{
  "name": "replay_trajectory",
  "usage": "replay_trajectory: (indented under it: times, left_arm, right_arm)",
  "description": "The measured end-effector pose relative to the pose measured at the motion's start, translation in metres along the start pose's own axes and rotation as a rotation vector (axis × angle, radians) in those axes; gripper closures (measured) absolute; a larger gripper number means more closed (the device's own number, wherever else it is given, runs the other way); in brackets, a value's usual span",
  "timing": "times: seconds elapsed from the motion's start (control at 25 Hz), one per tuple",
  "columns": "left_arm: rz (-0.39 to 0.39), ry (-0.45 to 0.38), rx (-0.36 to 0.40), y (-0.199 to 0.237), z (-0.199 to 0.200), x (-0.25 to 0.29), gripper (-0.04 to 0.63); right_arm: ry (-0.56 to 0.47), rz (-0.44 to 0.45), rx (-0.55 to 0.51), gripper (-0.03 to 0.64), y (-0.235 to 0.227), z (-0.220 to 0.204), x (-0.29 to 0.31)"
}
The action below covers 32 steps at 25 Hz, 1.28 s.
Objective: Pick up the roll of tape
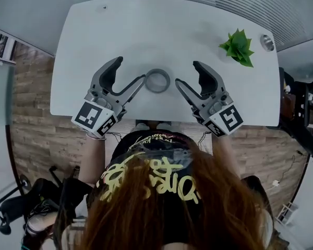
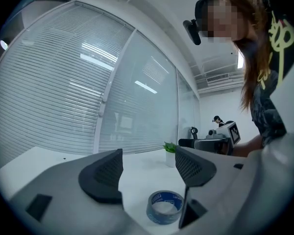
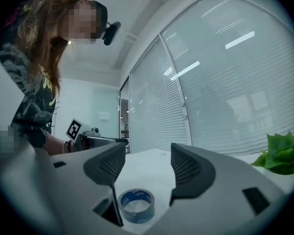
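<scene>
The white table (image 1: 161, 30) is the biggest thing here. Over its front edge the left gripper (image 1: 130, 70) and the right gripper (image 1: 187, 73) both stand wide open and hold nothing. Between them, close by their inner tips, the roll of tape (image 1: 148, 82) lies flat. It is a grey ring with a blue printed core, hole facing up.

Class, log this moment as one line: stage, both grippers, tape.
stage: before pickup | left gripper: jaws open, empty | right gripper: jaws open, empty | tape: flat on table, between grippers, not gripped
</scene>
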<state>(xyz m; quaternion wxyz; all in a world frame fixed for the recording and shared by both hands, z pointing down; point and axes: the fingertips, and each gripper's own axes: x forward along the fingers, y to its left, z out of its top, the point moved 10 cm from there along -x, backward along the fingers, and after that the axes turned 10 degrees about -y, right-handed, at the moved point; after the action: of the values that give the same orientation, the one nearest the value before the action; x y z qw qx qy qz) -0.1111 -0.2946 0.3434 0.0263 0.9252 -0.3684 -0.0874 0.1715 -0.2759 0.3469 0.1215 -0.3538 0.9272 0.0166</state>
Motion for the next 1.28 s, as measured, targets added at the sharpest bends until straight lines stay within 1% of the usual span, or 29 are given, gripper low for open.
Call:
replay_trajectory:
  times: [0.08, 0.16, 0.28, 0.4, 0.48, 0.64, 0.72, 0.84, 0.92, 1.0, 1.08, 1.2, 1.28]
  left_arm:
    - [-0.006, 0.043, 0.003, 0.001, -0.008, -0.003, 0.259]
    - [-0.024, 0.101, 0.018, -0.001, -0.02, -0.005, 0.249]
    - [-0.062, 0.203, 0.072, -0.005, -0.042, -0.006, 0.229]
    - [-0.122, 0.314, 0.125, -0.01, -0.064, -0.005, 0.221]
    - [-0.153, 0.38, 0.153, -0.013, -0.077, -0.003, 0.215]
    - [-0.18, 0.443, 0.145, -0.014, -0.093, 0.003, 0.215]
    - [-0.201, 0.473, 0.161, -0.014, -0.098, 0.008, 0.215]
    - [-0.247, 0.535, 0.187, -0.016, -0.106, 0.015, 0.218]
    - [-0.273, 0.579, 0.204, -0.017, -0.112, 0.02, 0.219]
    - [-0.284, 0.608, 0.237, -0.018, -0.114, 0.024, 0.221]
    - [-0.296, 0.62, 0.25, -0.018, -0.116, 0.027, 0.221]
    - [-0.314, 0.627, 0.244, -0.019, -0.119, 0.029, 0.235]
    - [-0.311, 0.617, 0.235, -0.019, -0.122, 0.031, 0.242]
  right_arm:
    - [0.043, 0.058, 0.0, 0.333, -0.001, -0.011, 0.001]
    - [0.111, 0.119, -0.002, 0.327, -0.002, -0.025, 0.002]
    - [0.232, 0.196, 0.008, 0.308, -0.003, -0.053, 0.003]
    - [0.336, 0.237, 0.049, 0.299, -0.004, -0.078, 0.002]
    - [0.4, 0.26, 0.055, 0.298, -0.003, -0.09, 0.002]
    - [0.519, 0.328, 0.021, 0.288, -0.001, -0.108, 0.005]
    - [0.566, 0.356, 0.019, 0.288, -0.001, -0.114, 0.008]
    - [0.637, 0.391, -0.04, 0.288, -0.001, -0.122, 0.014]
    - [0.662, 0.402, -0.064, 0.288, -0.001, -0.126, 0.017]
    - [0.655, 0.4, -0.051, 0.288, -0.001, -0.127, 0.019]
    - [0.642, 0.398, -0.036, 0.288, -0.001, -0.128, 0.022]
    - [0.638, 0.4, -0.036, 0.288, 0.0, -0.13, 0.024]
    - [0.646, 0.393, -0.047, 0.288, 0.001, -0.132, 0.025]
